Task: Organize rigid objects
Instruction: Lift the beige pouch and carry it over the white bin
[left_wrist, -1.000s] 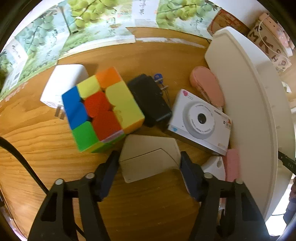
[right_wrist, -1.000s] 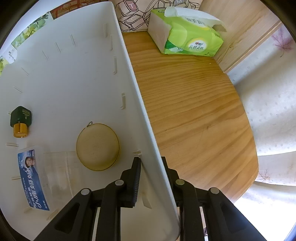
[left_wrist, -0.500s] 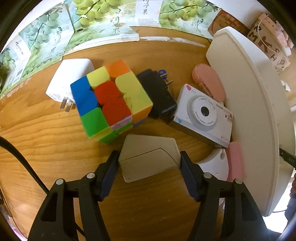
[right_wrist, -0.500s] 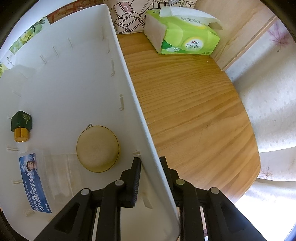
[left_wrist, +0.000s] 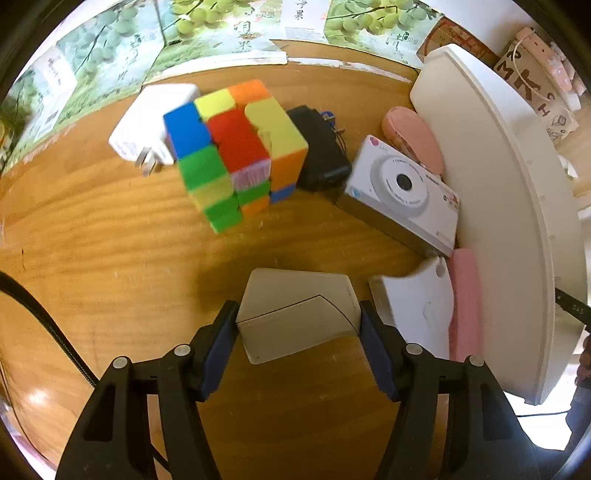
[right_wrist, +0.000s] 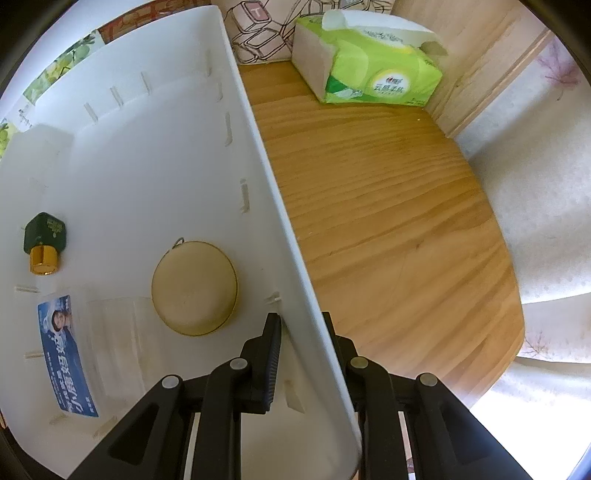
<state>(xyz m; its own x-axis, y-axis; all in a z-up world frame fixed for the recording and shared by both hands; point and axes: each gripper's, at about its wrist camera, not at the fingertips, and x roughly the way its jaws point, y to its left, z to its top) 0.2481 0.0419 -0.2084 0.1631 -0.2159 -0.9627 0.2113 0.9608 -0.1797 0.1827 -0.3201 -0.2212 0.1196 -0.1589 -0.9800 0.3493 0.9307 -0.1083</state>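
Note:
My left gripper (left_wrist: 297, 314) is shut on a beige flat box (left_wrist: 291, 291), held just above the wooden table (left_wrist: 110, 258). Beyond it lie a colourful puzzle cube (left_wrist: 236, 151), a white plug charger (left_wrist: 151, 122), a black adapter (left_wrist: 319, 155), a white toy camera (left_wrist: 402, 192) and a pink oval case (left_wrist: 413, 140). The white bin (left_wrist: 498, 184) stands to the right. In the right wrist view my right gripper (right_wrist: 301, 321) is shut on the bin's wall (right_wrist: 258, 166), one finger inside and one outside. Inside lie a round tan case (right_wrist: 194, 288), a green bottle (right_wrist: 44, 240) and a blue printed packet (right_wrist: 66, 354).
A white curved piece (left_wrist: 413, 302) and a pink block (left_wrist: 465, 299) lie against the bin beside my left gripper. A green tissue pack (right_wrist: 369, 66) sits at the far end of the table, right of the bin. A black cable (left_wrist: 44, 321) crosses the table's left.
The left gripper has drawn back with the beige box, so the cube and camera now sit farther off and higher in view. The right gripper stays clamped on the bin wall.

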